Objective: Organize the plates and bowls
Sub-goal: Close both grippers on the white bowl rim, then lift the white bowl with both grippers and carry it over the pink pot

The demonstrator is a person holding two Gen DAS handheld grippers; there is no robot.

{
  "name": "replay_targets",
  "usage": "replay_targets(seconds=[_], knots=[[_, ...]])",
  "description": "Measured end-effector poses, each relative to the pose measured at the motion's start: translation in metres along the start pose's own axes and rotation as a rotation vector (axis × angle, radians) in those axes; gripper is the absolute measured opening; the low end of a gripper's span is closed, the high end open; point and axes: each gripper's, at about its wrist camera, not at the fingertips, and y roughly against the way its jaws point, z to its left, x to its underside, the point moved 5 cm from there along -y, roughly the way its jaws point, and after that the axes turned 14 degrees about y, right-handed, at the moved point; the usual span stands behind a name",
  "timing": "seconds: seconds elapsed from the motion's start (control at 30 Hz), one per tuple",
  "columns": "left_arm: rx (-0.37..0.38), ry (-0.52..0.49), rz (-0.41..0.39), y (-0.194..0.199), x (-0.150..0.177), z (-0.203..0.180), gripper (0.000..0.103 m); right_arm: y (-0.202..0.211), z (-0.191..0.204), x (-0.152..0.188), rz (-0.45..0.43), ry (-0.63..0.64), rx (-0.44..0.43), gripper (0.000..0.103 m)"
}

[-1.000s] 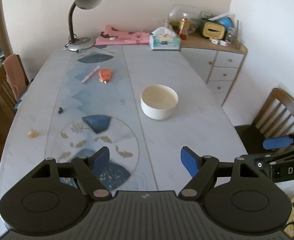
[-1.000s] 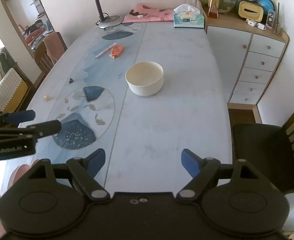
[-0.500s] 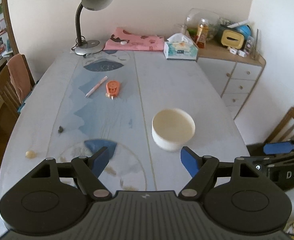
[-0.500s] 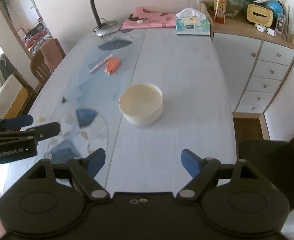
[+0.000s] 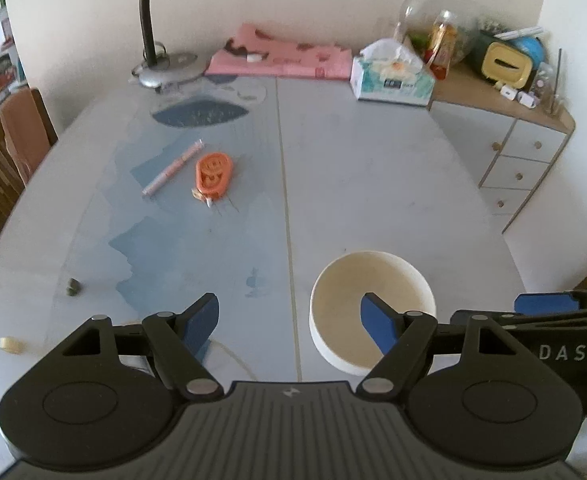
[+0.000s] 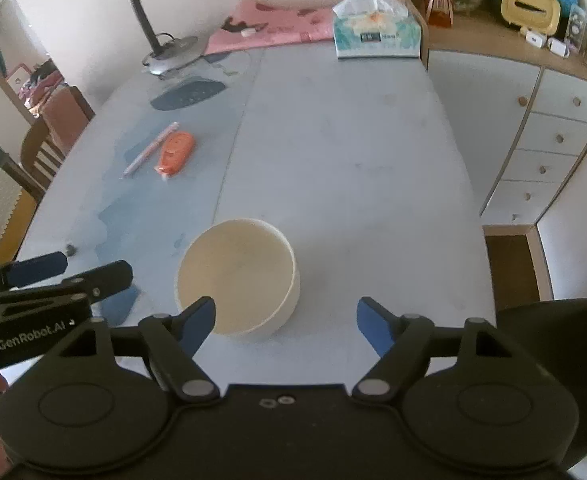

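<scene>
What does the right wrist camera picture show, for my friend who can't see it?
An empty cream bowl sits on a pale blue table, just ahead of the open right gripper, whose left blue fingertip overlaps the bowl's near rim. The left gripper pokes in from the left edge. Farther back lie a pink pen and an orange gadget.

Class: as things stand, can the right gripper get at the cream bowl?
Probably yes. The right gripper is open, the cream bowl lies just ahead of its left finger, and nothing stands between them.
</scene>
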Motion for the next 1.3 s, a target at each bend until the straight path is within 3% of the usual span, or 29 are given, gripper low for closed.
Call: replay_targets(seconds=[0.2,0.3,0.37,0.53,0.63,0.83,0.97,1.3], knots=[[-0.03,0.016,0.058,-0.041,0.005,-0.002,0.076,-0.034,-0.007,-0.006,0.034,-0.025,0.006,0.069],[-0.042,0.005,0.086,-0.054,0.008,-0.003,0.061,-0.046,-0.006,-0.006,0.053,-0.021,0.004,0.063],[-0.051,0.009,0.096,-0.061,0.01,-0.002,0.059,-0.053,-0.005,-0.005,0.064,-0.014,0.004,0.059],[-0.031,0.046,0.143,-0.075,0.013,-0.003,0.036,-0.064,-0.007,-0.003,0.077,-0.016,0.009,0.044],[-0.023,0.06,0.159,-0.079,0.015,-0.004,0.029,-0.07,-0.007,-0.001,0.091,-0.013,0.005,0.032],[-0.019,0.055,0.174,-0.08,0.02,-0.008,0.01,-0.069,-0.005,0.001,0.092,-0.005,-0.006,0.022],[-0.012,0.041,0.177,-0.075,0.024,-0.012,0.006,-0.067,0.001,0.002,0.096,0.007,-0.003,0.011],[-0.013,0.001,0.175,-0.048,0.036,-0.018,0.005,-0.044,0.013,0.016,0.103,0.019,0.041,0.01]])
